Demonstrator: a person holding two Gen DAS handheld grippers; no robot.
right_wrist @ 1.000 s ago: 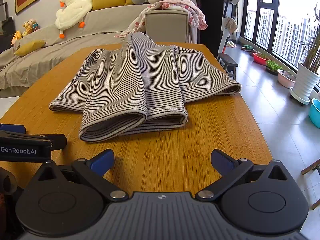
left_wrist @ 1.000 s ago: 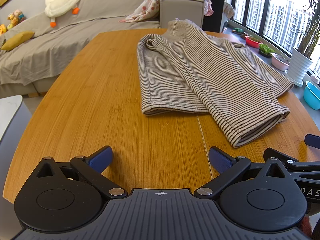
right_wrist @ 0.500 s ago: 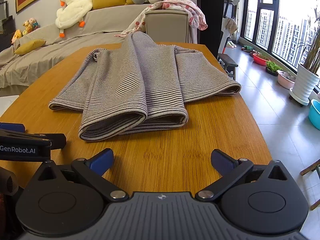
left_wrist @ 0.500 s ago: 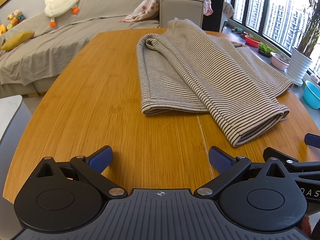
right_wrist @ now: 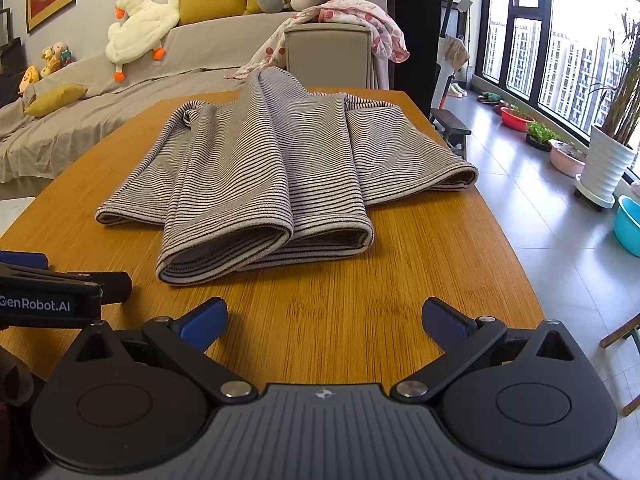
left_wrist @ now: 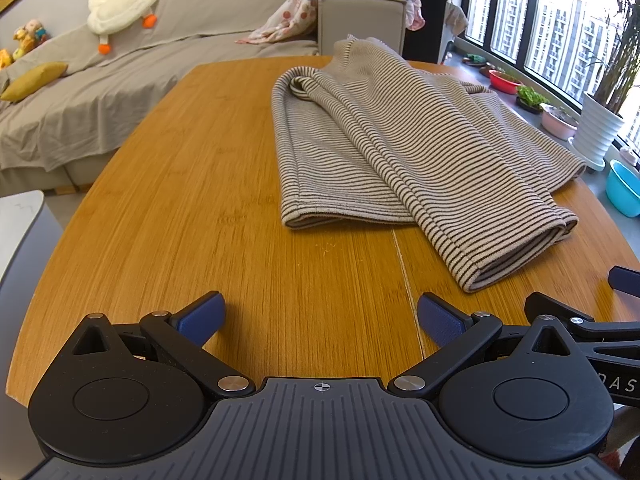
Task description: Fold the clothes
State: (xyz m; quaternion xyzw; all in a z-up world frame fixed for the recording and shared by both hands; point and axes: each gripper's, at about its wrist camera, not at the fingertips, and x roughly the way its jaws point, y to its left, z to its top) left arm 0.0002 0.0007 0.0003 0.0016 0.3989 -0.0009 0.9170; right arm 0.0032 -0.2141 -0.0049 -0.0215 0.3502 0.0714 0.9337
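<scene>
From the left wrist, the left tongs (left_wrist: 320, 316) stood apart and empty; the striped beige knit garment (left_wrist: 404, 152) lay mid-bench, toward the right edge.

From the right wrist, the right tongs (right_wrist: 324, 318) gaped too; pinching one layer of the stacked hems might undo the fold.

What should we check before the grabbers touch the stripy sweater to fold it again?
1. Left gripper open and holding nothing: ok.
2. Right gripper open and holding nothing: ok.
3. Stripy sweater lying on the wooden table, both sleeves folded in over the body: ok.
4. Bare table between both grippers and the sweater's near edge: ok.
5. Sweater clear of the table's edges: cannot tell; its window-side corner lies close to the edge and the far end is hidden.
6. Layers lying flat and even: not ok; the sleeves cross at a slant, their cuffs poking out past the hem.
</scene>
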